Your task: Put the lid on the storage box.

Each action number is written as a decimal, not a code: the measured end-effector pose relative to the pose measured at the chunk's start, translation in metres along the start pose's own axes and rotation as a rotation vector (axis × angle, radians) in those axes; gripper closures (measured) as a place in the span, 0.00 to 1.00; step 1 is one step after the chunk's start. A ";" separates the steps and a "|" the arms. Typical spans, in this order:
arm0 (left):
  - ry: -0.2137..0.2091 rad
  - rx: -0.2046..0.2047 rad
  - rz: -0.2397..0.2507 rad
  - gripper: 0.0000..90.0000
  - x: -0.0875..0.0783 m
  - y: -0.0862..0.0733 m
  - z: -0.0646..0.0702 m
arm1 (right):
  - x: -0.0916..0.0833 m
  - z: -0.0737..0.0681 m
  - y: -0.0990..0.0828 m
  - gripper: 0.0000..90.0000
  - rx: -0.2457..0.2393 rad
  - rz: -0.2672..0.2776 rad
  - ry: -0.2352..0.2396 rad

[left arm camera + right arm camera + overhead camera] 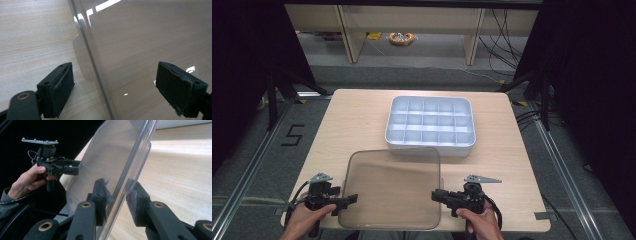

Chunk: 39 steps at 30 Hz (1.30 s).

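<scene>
Lid (392, 187), clear and smoke-tinted, sits at the table's (352, 125) near edge, just short of the white compartment tray (430, 125). I see my right gripper (438, 195) clamping its right rim. My left gripper (352, 199) straddles the left rim, jaws wide.

The lid (391, 189) at lower centre was smoky grey-brown and see-through. The compartment tray (430, 126) above it was pale blue-white. The table (357, 120) showed light wood grain. Both the left gripper (351, 199) and the right gripper (435, 195) were black, with brass-coloured rivets in the gripper views.
</scene>
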<state>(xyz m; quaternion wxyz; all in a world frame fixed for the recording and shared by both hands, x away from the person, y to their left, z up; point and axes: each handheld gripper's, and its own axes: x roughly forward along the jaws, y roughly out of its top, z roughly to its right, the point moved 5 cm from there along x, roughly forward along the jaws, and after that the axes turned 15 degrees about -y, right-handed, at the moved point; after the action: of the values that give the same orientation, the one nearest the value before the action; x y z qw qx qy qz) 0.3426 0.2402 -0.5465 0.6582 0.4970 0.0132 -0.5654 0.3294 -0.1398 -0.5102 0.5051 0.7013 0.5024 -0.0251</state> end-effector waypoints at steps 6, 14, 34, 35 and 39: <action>-0.073 -0.065 0.037 0.29 0.005 0.003 0.002 | -0.003 0.001 0.004 0.78 0.015 -0.014 0.015; -0.079 -0.097 0.103 0.46 0.003 0.006 0.004 | -0.002 0.011 0.009 0.72 -0.035 -0.047 -0.138; -0.084 -0.018 0.265 0.76 -0.025 0.025 0.041 | -0.026 0.004 0.024 0.70 -0.109 -0.041 -0.328; -0.086 -0.018 0.274 0.76 -0.025 0.027 0.043 | -0.028 0.005 0.026 0.70 -0.118 -0.028 -0.341; -0.110 -0.001 0.279 0.77 -0.026 0.040 0.054 | -0.040 0.006 0.038 0.70 -0.100 0.014 -0.330</action>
<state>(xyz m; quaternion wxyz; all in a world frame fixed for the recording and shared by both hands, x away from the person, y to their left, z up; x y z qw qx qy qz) 0.3341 0.2177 -0.4788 0.7304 0.4619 -0.0920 -0.4947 0.3398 -0.1704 -0.4657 0.6151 0.6653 0.4081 -0.1114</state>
